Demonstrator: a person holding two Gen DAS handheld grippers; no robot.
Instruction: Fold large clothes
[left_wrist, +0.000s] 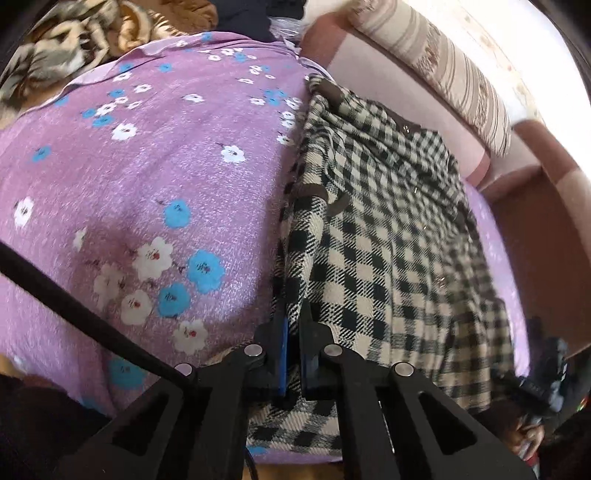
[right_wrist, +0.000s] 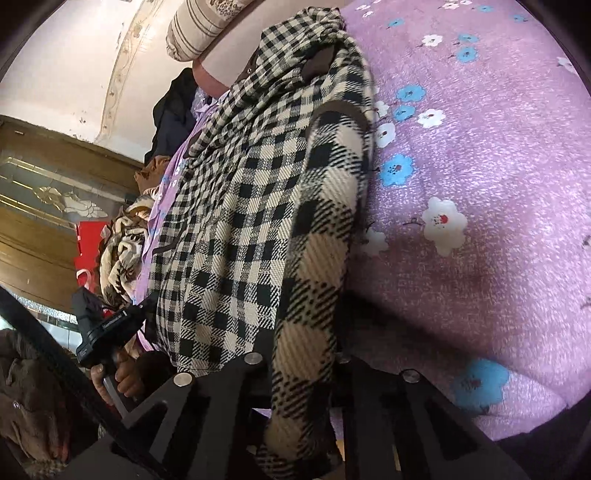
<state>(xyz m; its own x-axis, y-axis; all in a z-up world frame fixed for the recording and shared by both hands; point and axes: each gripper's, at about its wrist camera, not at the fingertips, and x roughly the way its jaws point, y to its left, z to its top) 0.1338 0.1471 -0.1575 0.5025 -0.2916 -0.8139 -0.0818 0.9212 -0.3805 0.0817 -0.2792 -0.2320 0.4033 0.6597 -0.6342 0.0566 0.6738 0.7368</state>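
A black-and-cream checked garment (left_wrist: 376, 236) with brown trim lies lengthwise on a purple flowered bedsheet (left_wrist: 147, 177). My left gripper (left_wrist: 293, 328) is shut on the garment's near edge, with cloth pinched between the blue-padded fingers. In the right wrist view the same garment (right_wrist: 258, 206) hangs across the gripper. My right gripper (right_wrist: 303, 354) is shut on a fold of it, and the cloth covers the fingertips. The left gripper's handle and the hand holding it (right_wrist: 107, 343) show at the lower left of the right wrist view.
A striped bolster pillow (left_wrist: 450, 70) rests against the pink headboard (left_wrist: 388, 66). Brown patterned blankets (left_wrist: 66, 44) and dark clothes (left_wrist: 251, 18) are piled at the far end of the bed. A wooden door (right_wrist: 40, 206) and a red item (right_wrist: 88, 243) stand beyond the bed.
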